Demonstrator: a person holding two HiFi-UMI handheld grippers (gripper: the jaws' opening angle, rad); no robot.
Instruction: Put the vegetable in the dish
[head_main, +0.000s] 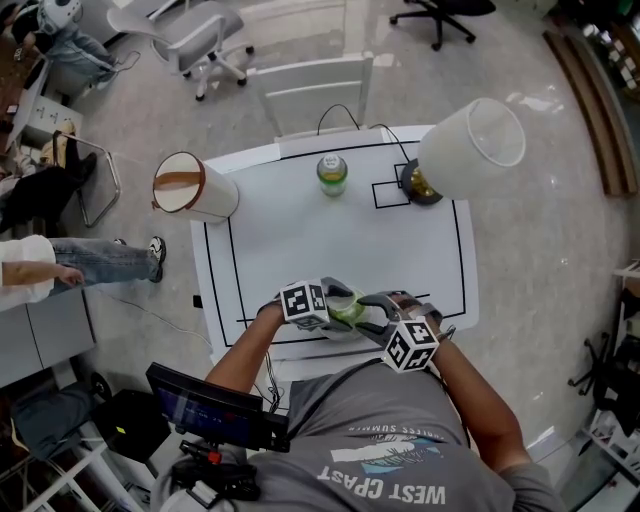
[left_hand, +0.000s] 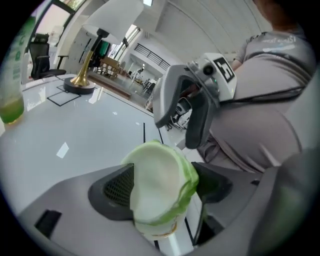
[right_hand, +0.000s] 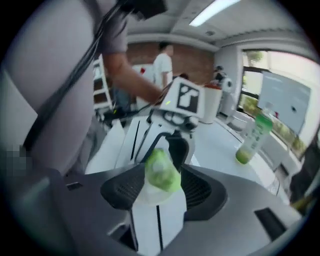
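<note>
A pale green leafy vegetable (head_main: 347, 310) sits near the front edge of the white table (head_main: 300, 230), between both grippers. In the left gripper view the vegetable (left_hand: 160, 185) stands stem-down in my left gripper (left_hand: 162, 186), whose jaws are spread wide around it. My right gripper (right_hand: 160, 182) points steeply down from the other side, and the vegetable's (right_hand: 161, 172) leafy end lies between its parted jaws. Neither gripper shows a firm squeeze. The two grippers face each other closely, left (head_main: 335, 303) and right (head_main: 372, 318). No dish is visible.
A green drink bottle (head_main: 332, 173) stands at the table's far middle. A brass-based lamp (head_main: 420, 187) with a white shade (head_main: 472, 146) is at the far right. Another shade (head_main: 192, 187) overhangs the left corner. A white chair (head_main: 315, 90) is behind the table, and a seated person (head_main: 40, 265) is at left.
</note>
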